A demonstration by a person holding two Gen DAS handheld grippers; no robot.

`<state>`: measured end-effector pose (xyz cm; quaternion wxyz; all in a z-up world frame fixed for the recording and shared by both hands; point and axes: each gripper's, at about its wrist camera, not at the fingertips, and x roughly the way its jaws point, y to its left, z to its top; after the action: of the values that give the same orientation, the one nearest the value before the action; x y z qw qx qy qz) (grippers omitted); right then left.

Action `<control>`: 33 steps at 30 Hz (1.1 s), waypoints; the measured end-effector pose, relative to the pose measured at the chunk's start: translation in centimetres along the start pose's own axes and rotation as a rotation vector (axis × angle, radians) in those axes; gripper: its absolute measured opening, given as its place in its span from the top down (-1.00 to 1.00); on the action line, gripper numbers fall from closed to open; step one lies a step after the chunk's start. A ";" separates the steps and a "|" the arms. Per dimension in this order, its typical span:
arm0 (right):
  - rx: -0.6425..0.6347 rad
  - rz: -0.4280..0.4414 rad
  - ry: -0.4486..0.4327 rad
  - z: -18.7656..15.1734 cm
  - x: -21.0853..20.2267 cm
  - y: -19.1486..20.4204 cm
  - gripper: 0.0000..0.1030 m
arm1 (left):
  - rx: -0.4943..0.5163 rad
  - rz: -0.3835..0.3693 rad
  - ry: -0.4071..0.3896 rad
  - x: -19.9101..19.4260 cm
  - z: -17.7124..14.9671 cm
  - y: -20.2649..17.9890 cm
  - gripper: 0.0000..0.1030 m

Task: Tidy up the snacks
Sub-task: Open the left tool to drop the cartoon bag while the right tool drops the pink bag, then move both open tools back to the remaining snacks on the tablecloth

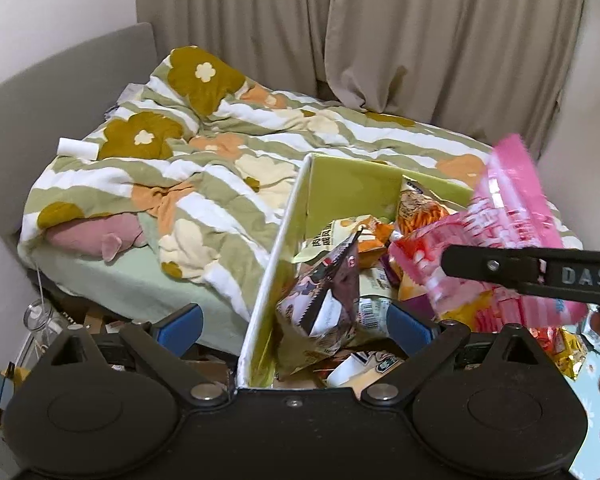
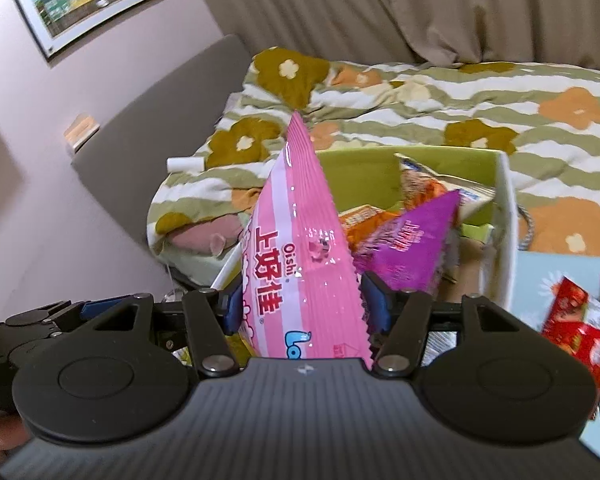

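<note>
Pink snack bag (image 2: 300, 264) stands upright between right tongs (image 2: 300, 308).

pink snack bag (image 2: 300, 280), purple bag (image 2: 412, 244), lime-green box (image 1: 340, 188) interior, green-white striped quilt (image 1: 180, 168) with olive and orange flowers.

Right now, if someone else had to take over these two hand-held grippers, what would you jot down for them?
Left hand-held gripper: open, holding nothing, astride the box wall.
Right hand-held gripper: the pink bag stands between its jaws, over the box; whether the pads still press on it I cannot tell.
Done: several snack packets already lie in the box.
Left: drop the pink bag in, then fetch the red packets lying outside to the right.
</note>
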<state>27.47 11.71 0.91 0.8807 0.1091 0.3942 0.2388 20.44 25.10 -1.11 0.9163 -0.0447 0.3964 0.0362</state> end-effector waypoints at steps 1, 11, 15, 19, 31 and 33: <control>-0.006 0.000 -0.001 0.0 0.3 0.1 -0.53 | 0.001 0.005 0.000 0.0 -0.1 0.0 -0.94; 0.030 0.016 -0.039 -1.1 0.2 -0.6 -1.00 | -0.002 0.024 0.018 0.4 -1.5 0.5 -0.95; 0.019 -0.007 -0.071 -1.4 -0.7 -0.8 -1.00 | 0.021 0.015 -0.013 -0.1 -1.2 0.1 -0.95; 0.024 -0.017 -0.106 -1.4 -1.9 -0.6 -1.00 | 0.046 -0.007 -0.051 -1.0 -0.8 -0.3 -0.95; 0.036 -0.155 -0.200 -3.2 -7.6 0.1 -1.00 | 0.168 -0.139 -0.096 -2.8 -0.5 -2.5 -0.95; 0.051 -0.191 -0.221 -3.7 -8.8 -0.2 -1.00 | 0.196 -0.164 -0.111 -3.1 -0.6 -3.2 -0.95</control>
<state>19.71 7.12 3.98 0.9344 0.1192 0.3095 0.1302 18.23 21.75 0.97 0.9366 0.0151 0.3419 -0.0754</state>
